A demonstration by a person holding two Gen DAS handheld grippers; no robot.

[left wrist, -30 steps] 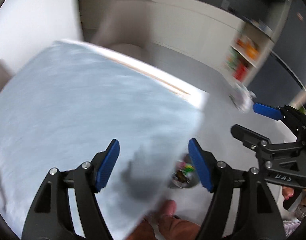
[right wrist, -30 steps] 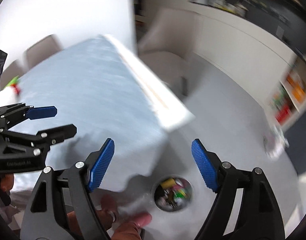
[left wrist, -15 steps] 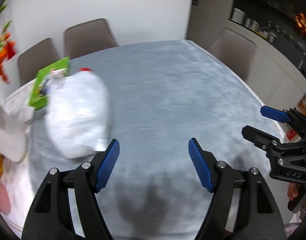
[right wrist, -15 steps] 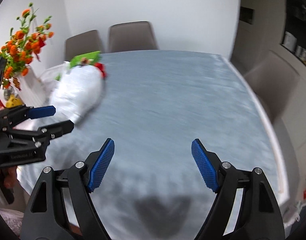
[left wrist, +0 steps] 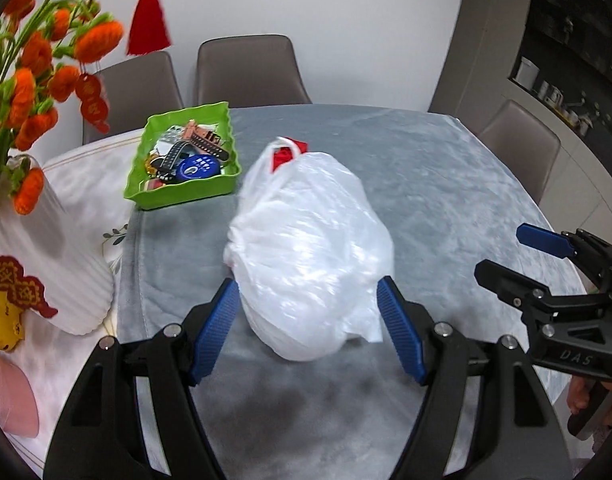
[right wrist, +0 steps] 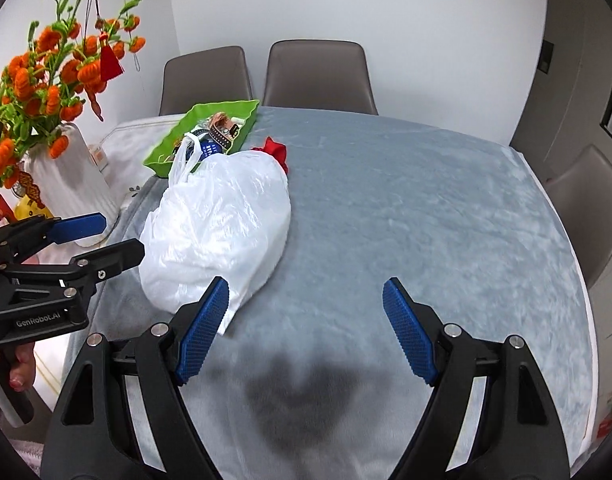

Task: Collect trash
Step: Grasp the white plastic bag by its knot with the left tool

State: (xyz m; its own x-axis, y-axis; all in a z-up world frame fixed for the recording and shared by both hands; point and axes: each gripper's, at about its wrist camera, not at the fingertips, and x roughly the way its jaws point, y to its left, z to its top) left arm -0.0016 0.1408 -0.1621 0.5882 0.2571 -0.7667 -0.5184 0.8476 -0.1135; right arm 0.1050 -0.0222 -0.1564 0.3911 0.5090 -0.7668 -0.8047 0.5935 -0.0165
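Note:
A full white plastic bag with a tied handle lies on the grey tablecloth. Something red sits at its far end. My left gripper is open, and in its own view the bag's near end shows between the blue pads without being pressed. From the right wrist view the left gripper hangs just left of the bag. My right gripper is open over bare cloth, to the right of the bag, holding nothing.
A green tray of small items stands behind the bag. At the left is a white vase with orange flowers. Grey chairs ring the table's far and right sides. A hand grips the left tool.
Both views swung from the floor and table edge, where a small bin showed, onto the table top. The white bag came into view and now sits centred before the left gripper.

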